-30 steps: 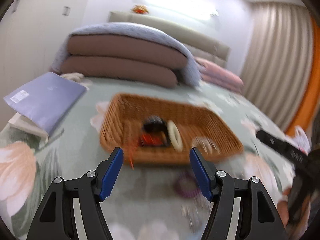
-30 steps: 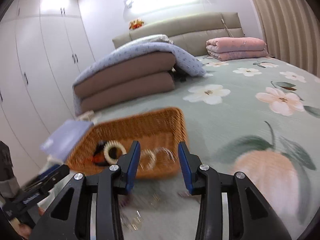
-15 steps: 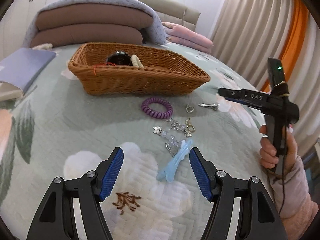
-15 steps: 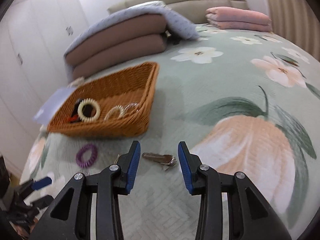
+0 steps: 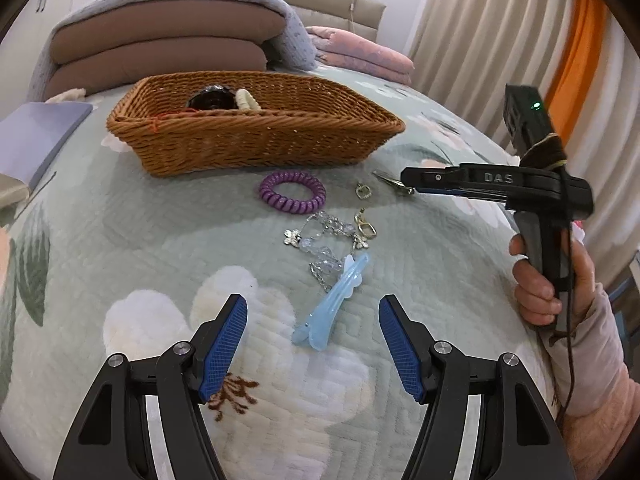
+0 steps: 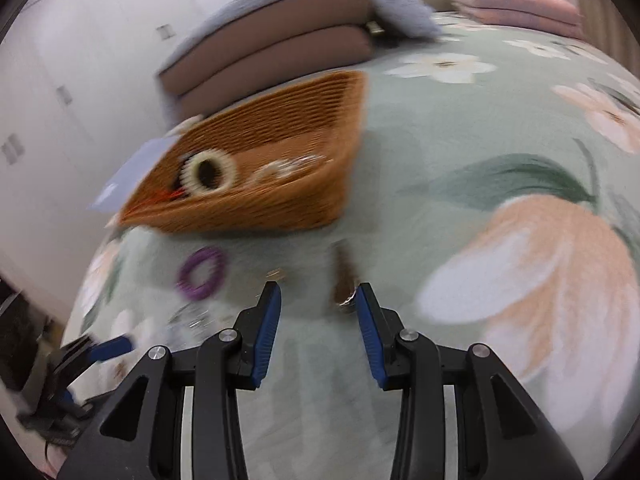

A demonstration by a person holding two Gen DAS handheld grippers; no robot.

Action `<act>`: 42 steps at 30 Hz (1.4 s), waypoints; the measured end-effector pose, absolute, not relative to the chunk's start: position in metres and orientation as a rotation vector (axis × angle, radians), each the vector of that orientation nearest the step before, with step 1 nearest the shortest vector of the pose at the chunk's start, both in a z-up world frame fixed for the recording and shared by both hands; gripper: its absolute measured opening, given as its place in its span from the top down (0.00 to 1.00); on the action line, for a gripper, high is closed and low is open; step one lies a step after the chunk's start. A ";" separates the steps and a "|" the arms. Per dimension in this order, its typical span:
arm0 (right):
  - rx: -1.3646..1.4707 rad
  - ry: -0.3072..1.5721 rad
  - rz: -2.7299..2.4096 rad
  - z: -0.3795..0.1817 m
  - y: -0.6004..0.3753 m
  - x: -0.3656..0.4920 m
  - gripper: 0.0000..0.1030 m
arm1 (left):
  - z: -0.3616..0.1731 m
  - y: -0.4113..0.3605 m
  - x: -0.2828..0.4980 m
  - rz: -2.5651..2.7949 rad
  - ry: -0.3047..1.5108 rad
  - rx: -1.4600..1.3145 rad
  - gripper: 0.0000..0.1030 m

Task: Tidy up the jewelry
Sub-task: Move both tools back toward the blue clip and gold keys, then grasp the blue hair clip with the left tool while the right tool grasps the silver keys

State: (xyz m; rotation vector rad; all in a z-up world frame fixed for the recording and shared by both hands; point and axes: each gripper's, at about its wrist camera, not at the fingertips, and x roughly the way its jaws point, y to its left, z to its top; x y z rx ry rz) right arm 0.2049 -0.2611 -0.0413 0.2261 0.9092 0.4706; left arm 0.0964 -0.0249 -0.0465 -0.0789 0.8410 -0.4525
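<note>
Left gripper (image 5: 313,340): spread wide, nothing held.
Blue hair clip (image 5: 330,302): on bed, just ahead between jaws, long axis pointing away, tilted right.
Right gripper (image 6: 319,330): narrower gap, nothing held; brown clip (image 6: 343,280) just ahead.
Basket (image 5: 256,148): beyond.

Bright, even indoor light; left view sharp, right view motion-blurred, fisheye-warped edges.

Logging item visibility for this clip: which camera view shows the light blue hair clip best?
The left wrist view. The light blue hair clip lies sharp and unobstructed on the bedspread, just ahead of the open left tool. The right wrist view is motion-blurred; no clip can be made out there.
</note>
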 end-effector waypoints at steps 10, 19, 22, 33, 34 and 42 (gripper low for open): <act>0.146 0.874 0.319 -0.039 -0.255 0.202 0.59 | -0.051 -0.033 0.100 -0.448 0.862 -0.043 0.32; -0.010 0.878 0.251 -0.048 -0.228 0.205 0.59 | -0.052 -0.045 0.096 -0.428 0.866 0.011 0.47; -0.017 0.883 0.233 -0.050 -0.226 0.207 0.60 | -0.053 -0.047 0.097 -0.419 0.873 0.022 0.53; -0.035 0.876 0.187 -0.052 -0.224 0.209 0.68 | -0.053 -0.051 0.105 -0.368 0.886 0.010 0.60; -0.036 0.877 0.185 -0.052 -0.224 0.209 0.69 | -0.053 -0.051 0.105 -0.360 0.887 0.008 0.60; -0.035 0.879 0.186 -0.052 -0.225 0.210 0.69 | -0.053 -0.052 0.103 -0.253 0.886 -0.062 0.68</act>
